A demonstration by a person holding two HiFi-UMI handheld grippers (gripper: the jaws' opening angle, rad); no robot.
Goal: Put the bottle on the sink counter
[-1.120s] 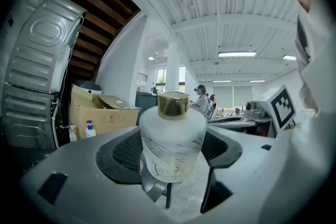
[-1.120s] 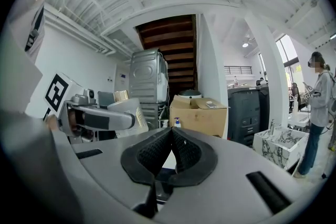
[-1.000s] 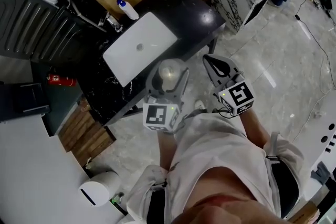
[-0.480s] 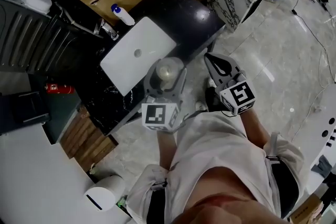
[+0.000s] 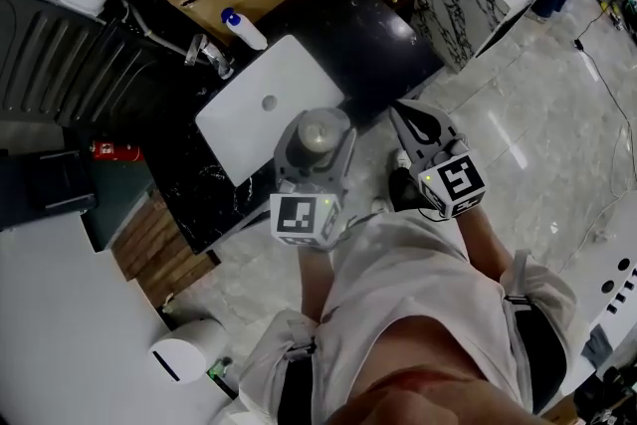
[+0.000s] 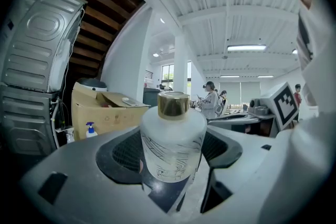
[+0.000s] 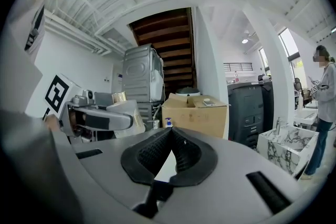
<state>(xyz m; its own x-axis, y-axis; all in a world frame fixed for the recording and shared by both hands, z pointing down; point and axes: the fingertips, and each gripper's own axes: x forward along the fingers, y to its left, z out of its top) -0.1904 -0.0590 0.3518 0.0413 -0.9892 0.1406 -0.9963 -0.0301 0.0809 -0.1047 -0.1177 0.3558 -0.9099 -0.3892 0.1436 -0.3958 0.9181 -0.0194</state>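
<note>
The left tool point(image 5: 315, 154) is held out in front of the person's waist, pointing toward the black desk point(image 5: 370, 33). Its jaws are clamped on the bottle point(image 6: 173, 140), which stands upright with its gold cap on top. The bottle hangs over the desk's near edge, beside the white sink basin point(image 5: 249, 119). The right tool point(image 5: 406, 117) is alongside, its jaws pressed together with nothing between them.
</note>
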